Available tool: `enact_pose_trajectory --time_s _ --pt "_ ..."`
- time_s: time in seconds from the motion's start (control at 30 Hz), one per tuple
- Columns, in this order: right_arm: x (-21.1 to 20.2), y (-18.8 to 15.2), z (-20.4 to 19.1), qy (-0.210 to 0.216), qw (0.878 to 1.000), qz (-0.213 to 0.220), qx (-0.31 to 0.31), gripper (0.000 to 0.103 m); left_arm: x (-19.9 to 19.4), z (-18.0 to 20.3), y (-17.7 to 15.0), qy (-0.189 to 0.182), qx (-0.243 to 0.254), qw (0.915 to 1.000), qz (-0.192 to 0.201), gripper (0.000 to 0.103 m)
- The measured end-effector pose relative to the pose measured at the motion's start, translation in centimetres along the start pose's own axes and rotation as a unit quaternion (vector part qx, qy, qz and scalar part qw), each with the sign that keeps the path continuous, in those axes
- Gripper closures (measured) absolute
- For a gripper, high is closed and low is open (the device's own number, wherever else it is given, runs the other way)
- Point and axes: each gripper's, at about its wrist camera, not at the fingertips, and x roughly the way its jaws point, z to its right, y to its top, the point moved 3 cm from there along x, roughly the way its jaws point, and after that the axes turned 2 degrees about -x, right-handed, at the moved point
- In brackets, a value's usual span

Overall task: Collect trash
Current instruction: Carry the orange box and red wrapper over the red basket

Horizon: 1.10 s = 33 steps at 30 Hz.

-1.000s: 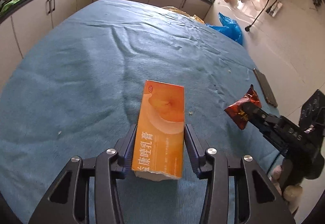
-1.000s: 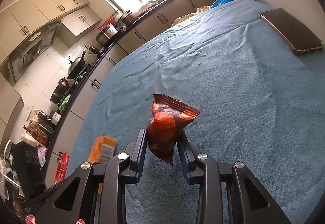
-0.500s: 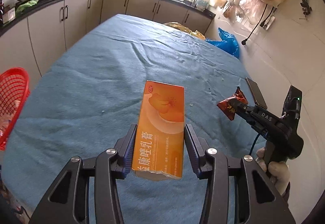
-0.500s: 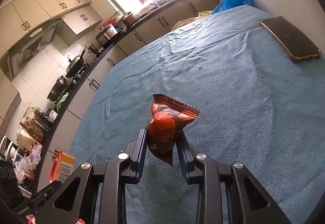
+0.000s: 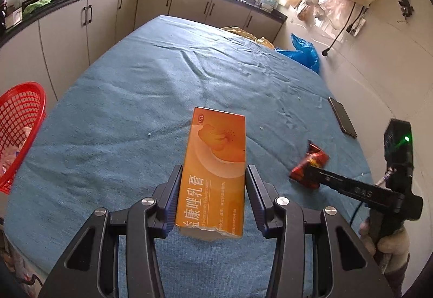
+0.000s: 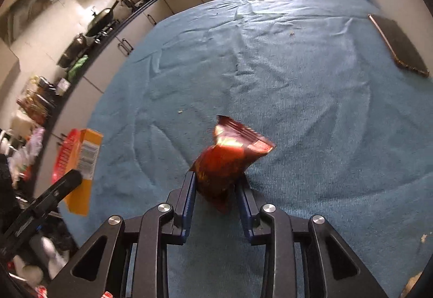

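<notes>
My left gripper [image 5: 212, 176] is shut on an orange medicine box [image 5: 215, 171] and holds it above the blue cloth-covered table [image 5: 135, 108]. My right gripper [image 6: 216, 181] is shut on a red snack wrapper [image 6: 227, 160], also lifted above the table. In the left wrist view the right gripper holds the wrapper [image 5: 308, 162] at the right. In the right wrist view the orange box [image 6: 84, 160] shows at the left, in front of a red basket [image 6: 65, 154].
A red mesh basket [image 5: 19, 125] with trash in it stands beside the table's left edge. A dark phone [image 5: 342, 116] lies near the table's right edge. Blue and yellow bags [image 5: 300, 54] sit at the far end. Kitchen counters run behind.
Both grippers have lifted and pulled back from the table with their items. The right gripper has swung left, and the red basket has come into view at the left.
</notes>
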Motion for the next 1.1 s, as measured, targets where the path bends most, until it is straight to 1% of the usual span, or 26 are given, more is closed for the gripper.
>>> enact_pose_trajectory --time_s 0.17,0.27,0.33,0.4,0.47,0.5,0.53,0.57,0.73,0.87,1.0,1.1 --pt "0.9 0.5 -0.4 -0.009 1.000 0.023 0.011 0.067 -0.7 -0.4 -0.2 0.008 0.002 0.9999 0.006 0.058" --pt "1.1 0.8 -0.8 -0.004 0.999 0.032 0.028 0.054 -0.8 -1.1 -0.3 0.009 -0.005 0.9999 0.006 0.058" --pt "1.0 0.9 -1.1 0.003 0.998 0.036 0.042 0.042 -0.8 -1.3 -0.4 0.008 -0.009 0.9999 0.004 0.058" --pt "1.2 1.0 -1.5 -0.006 0.998 0.041 0.041 0.042 -0.6 -1.4 -0.6 0.005 -0.011 0.9999 0.003 0.058" --pt "1.2 0.9 -1.9 -0.025 0.998 0.048 0.026 0.042 -0.6 -1.6 -0.6 0.004 -0.011 0.9999 0.002 0.058" --pt "1.2 0.8 -2.1 -0.037 0.998 0.053 0.021 0.047 -0.7 -1.6 -0.7 0.003 -0.011 0.9999 0.002 0.058" --pt "1.3 0.7 -2.2 -0.056 0.997 0.060 0.016 0.060 -0.8 -1.7 -0.8 0.003 -0.010 0.9999 0.003 0.058" --pt "1.3 0.6 -2.2 -0.067 0.996 0.065 0.012 0.066 -0.9 -1.8 -0.8 0.004 -0.009 0.9999 0.004 0.058" --pt "0.2 0.5 -2.7 -0.068 0.993 0.094 0.008 0.069 -2.0 -2.6 -0.9 0.015 -0.008 0.9997 0.017 0.058" --pt "-1.0 0.5 -4.5 -0.052 0.993 0.108 -0.006 0.069 -2.7 -3.8 -1.1 0.029 -0.010 0.9992 0.027 0.058" --pt "-1.5 -0.2 -6.7 -0.028 0.993 0.109 -0.022 0.069 -3.2 -4.8 -1.3 0.042 -0.013 0.9985 0.031 0.058" --pt "-1.3 -1.0 -8.6 -0.012 0.994 0.103 -0.038 0.069 -3.7 -5.5 -1.5 0.062 -0.013 0.9973 0.038 0.058"
